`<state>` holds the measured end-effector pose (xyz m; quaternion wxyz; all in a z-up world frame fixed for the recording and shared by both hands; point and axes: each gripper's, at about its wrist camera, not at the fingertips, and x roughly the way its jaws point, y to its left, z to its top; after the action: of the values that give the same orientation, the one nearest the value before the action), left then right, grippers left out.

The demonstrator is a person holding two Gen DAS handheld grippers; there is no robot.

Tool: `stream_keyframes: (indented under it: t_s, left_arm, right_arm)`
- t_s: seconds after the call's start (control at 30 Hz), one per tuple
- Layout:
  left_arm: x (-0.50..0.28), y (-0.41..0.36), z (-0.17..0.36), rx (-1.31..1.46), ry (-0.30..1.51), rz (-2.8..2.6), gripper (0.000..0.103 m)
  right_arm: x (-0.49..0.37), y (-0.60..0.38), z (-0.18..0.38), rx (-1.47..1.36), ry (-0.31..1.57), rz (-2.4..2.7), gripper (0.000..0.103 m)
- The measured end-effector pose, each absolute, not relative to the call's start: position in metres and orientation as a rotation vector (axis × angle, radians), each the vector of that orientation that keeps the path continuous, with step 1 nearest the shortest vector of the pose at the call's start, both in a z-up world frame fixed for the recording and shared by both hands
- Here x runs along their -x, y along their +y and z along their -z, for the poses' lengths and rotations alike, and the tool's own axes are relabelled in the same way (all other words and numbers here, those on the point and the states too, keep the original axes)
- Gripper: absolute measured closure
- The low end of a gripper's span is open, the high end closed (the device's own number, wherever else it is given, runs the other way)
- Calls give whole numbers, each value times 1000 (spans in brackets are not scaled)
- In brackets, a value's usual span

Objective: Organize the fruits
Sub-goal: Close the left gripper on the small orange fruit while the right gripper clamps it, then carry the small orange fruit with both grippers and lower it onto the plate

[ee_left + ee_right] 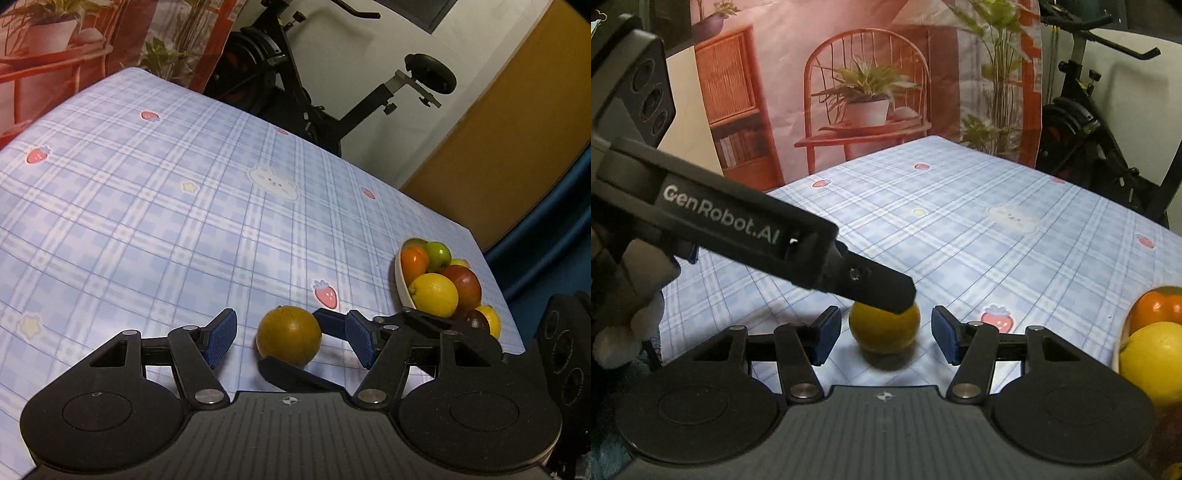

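Claws of both hands meet around one yellow-green round fruit (289, 336) that sits on the counter (147, 206), which wears a pale blue plaid cloth printed with strawberries, stars and a cloud. The left claw (291, 334) stands apart, its blue pads (221, 339) on either side of the fruit with clear gaps, neither pad pressing on it; the fruit sits a little nearer the right-hand pad in the left wrist view. The right claw (884, 334) also stands apart, its pads flanking the same fruit without touching it in the right wrist view, and no grip shows. In that view the left claw's black finger reaches in from the upper left, marked with white lettering, and its tip lies over the top of the fruit, hiding part of it; whether it touches I cannot tell. In the left wrist view the right claw's fingers come in from the right, one blue-padded finger just behind the fruit and one dark finger low in front of it. To the right of the fruit, near the counter's edge, a cream bowl (400, 284) holds a heap of fruit: a lemon (434, 294) in front, a red fruit (466, 286) beside it, an orange one (413, 258) and a green one (438, 254) behind. Beyond the counter stand an exercise bike (295, 74) and a printed backdrop (871, 85) showing a chair and potted plants.
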<state>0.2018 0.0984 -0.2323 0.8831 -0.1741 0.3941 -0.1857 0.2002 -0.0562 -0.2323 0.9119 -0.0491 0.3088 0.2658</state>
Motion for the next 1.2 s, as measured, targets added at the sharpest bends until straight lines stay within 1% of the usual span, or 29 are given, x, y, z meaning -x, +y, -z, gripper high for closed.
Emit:
stream_keyframes:
  t_s: [0.17,0.2,0.23,0.3,0.33,0.37,0.7,1.2]
  left_arm:
    - [-204,98,237,366,835,383,42]
    - [-204,98,238,371,839,386,44]
    - [-204,98,239,374,843,387,49]
    - [-205,97,242,371,849,386,53]
    - [-205,96,243,371,847,385,57]
    - [-205,96,244,374,843,387,59]
    - [-200,80,237,352,816,423,59]
    - [-199,18,204,273,744,576,59]
  right_arm:
    - [-202,-55,234,95,644,-544,48]
    - [-203,-55,235,93,646,-543,50]
    - [-204,-54,236,91,649,-541,52]
    - [-204,-54,237,85,653,-539,56]
    - [-204,-55,237,82,651,-537,56]
    - [-203,-54,237,80,650,-535,56]
    - [-189,-68,231,28,626,-493,57]
    - [-146,-125,198,-59,506,-333,57]
